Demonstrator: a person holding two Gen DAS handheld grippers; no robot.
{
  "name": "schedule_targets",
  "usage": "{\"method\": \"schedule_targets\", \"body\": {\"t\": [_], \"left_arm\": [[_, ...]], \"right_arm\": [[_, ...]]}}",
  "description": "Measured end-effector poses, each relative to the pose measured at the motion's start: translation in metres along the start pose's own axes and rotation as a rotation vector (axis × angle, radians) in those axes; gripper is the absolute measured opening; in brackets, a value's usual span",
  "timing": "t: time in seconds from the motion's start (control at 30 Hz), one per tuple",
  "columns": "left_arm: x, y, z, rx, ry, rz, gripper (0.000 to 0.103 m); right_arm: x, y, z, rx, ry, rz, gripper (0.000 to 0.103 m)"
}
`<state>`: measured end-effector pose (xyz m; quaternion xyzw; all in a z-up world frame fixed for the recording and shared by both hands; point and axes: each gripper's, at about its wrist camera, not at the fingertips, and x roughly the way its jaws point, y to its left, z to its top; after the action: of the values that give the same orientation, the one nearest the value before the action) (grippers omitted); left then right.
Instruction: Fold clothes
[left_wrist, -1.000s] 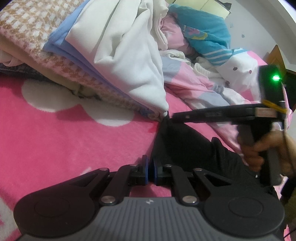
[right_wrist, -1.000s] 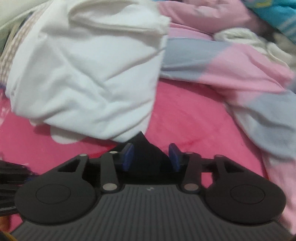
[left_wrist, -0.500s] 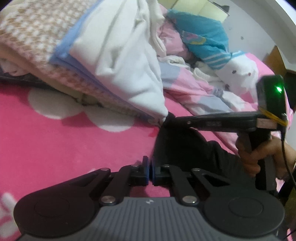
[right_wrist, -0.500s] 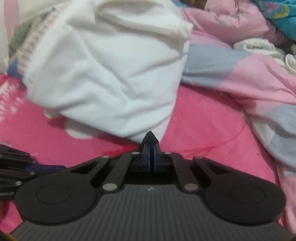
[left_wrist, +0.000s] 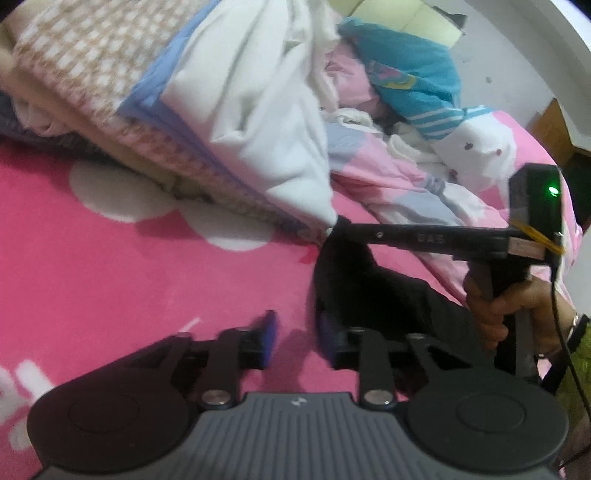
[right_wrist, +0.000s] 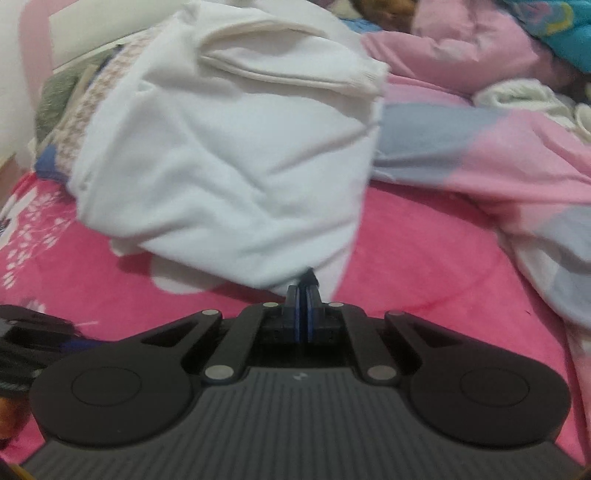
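A corner of the black garment (left_wrist: 369, 284) is pinched in the clenched right claw (right_wrist: 304, 295), probably for folding; the left claw (left_wrist: 295, 332), at its 7 o'clock, is released.

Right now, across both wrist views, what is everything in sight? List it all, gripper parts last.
black garment: one, black, on the blanket, one corner pinched by the right gripper.
pile of clothes: one stack; white on top, blue, beige check beneath; behind the garment.
blanket: one, pink with white shapes, underneath.
quilt: one, pink, grey and white, rumpled, far right.
teal cloth: one, at the back.
hand: one, gripping the right handle.
left gripper: fingers apart.
right gripper: fingers closed on the garment.
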<state>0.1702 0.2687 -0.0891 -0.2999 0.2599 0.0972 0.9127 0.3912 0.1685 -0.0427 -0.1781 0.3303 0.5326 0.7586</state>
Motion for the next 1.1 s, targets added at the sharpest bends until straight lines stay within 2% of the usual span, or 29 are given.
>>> {"method": "schedule_targets", "body": {"t": [0.13,0.27,0.37,0.57,0.63,0.73,0.77,0.8,0.87,0.97,1.1], "left_arm": [[0.005,-0.009,-0.001,0.059,0.001,-0.004,0.049],[0.004,-0.006,0.002,0.022,0.003,-0.025,0.051],[0.003,-0.005,0.003,-0.004,0.004,-0.059,0.058],[0.009,-0.014,0.0,0.042,0.018,-0.081,0.059],[0.011,-0.016,0.0,0.057,0.02,-0.066,0.055],[0.016,-0.016,-0.001,0.069,0.022,-0.026,0.027],[0.018,-0.015,-0.001,0.067,0.03,-0.018,0.01],[0.019,-0.014,-0.001,0.068,0.037,-0.019,0.007],[0.019,-0.016,-0.002,0.086,0.037,-0.027,0.005],[0.007,-0.023,-0.004,0.124,-0.013,-0.025,0.005],[-0.018,-0.028,-0.006,0.101,-0.071,-0.041,0.005]], "right_arm": [[-0.001,-0.004,-0.005,0.014,-0.001,-0.008,0.002],[0.0,-0.003,-0.006,0.012,0.007,-0.026,0.002],[0.002,-0.003,-0.007,0.01,0.014,-0.04,0.002],[0.005,-0.002,-0.009,0.007,0.022,-0.06,0.002],[0.005,-0.001,-0.009,0.006,0.019,-0.058,0.002],[0.005,0.0,-0.009,-0.002,0.016,-0.054,0.002],[0.005,0.001,-0.009,-0.007,0.016,-0.057,0.002],[0.005,0.002,-0.01,-0.013,0.016,-0.062,0.002],[0.004,0.004,-0.011,-0.026,0.014,-0.072,0.002],[-0.004,0.008,-0.01,-0.049,0.001,-0.078,0.002],[-0.018,0.016,-0.007,-0.084,-0.033,-0.028,0.002]]}}
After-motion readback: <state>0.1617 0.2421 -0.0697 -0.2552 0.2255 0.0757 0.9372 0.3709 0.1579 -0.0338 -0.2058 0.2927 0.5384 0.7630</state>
